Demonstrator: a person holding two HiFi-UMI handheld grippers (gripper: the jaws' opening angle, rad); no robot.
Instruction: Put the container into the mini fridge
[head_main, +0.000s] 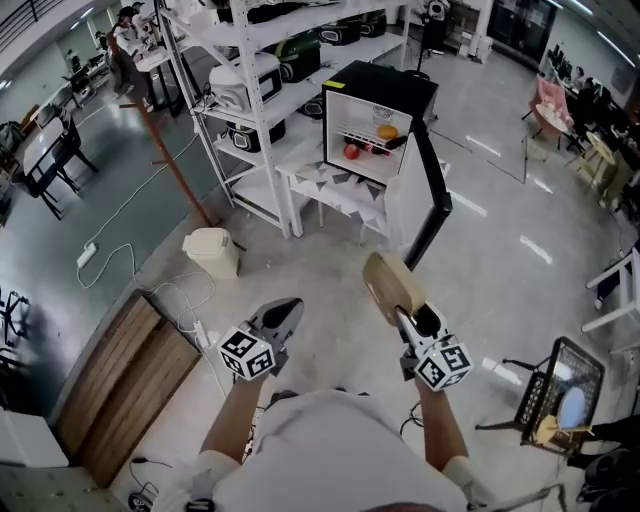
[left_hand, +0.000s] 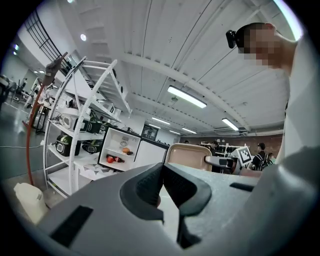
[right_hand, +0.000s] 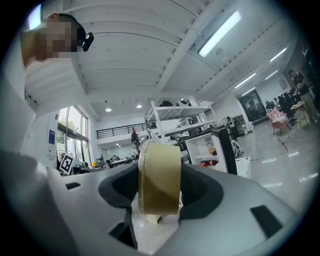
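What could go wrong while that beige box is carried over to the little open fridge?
1. The right hand-held gripper pinches the container at one end only, so it might slip or swing loose.
2. The mini fridge already holds fruit on its shelves, and the container could knock a piece out.
3. The open door juts toward the path and might get bumped.

No legible text, labels or numbers anywhere.

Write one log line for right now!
stage: carrying | right gripper: shut on container | left gripper: shut, empty | mini fridge: door open, ahead
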